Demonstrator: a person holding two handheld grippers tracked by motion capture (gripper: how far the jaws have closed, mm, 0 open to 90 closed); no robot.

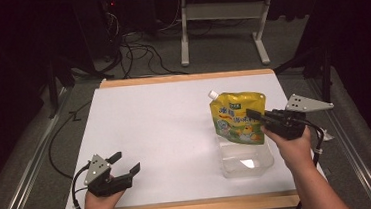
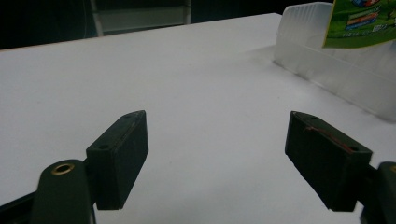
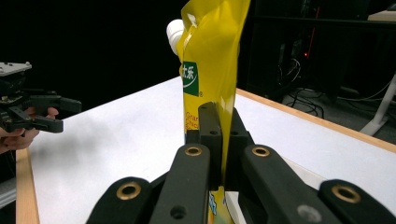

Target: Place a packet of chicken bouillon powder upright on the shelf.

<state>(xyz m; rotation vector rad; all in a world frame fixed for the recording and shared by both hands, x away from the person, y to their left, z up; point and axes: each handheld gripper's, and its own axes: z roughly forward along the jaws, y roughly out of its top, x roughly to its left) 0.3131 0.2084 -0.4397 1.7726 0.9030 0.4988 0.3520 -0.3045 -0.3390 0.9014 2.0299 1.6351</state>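
Observation:
A yellow spouted pouch [image 1: 234,115] with a white cap hangs upright over a clear plastic tub [image 1: 246,161] at the table's right. My right gripper [image 1: 254,115] is shut on the pouch's right edge. In the right gripper view the pouch [image 3: 212,60] rises edge-on out of the closed jaws of my right gripper [image 3: 219,133]. My left gripper [image 1: 126,162] rests open near the front left edge of the table, holding nothing. In the left gripper view my left gripper [image 2: 217,158] has its jaws wide apart over bare white tabletop, with the tub [image 2: 336,60] and the pouch's lower edge [image 2: 359,23] at the upper right.
The white table top [image 1: 165,131] has a wooden rim at front and back. Beyond it stand a grey desk frame [image 1: 222,26] and loose cables [image 1: 134,53] on the floor. Metal rails run along both sides of the table.

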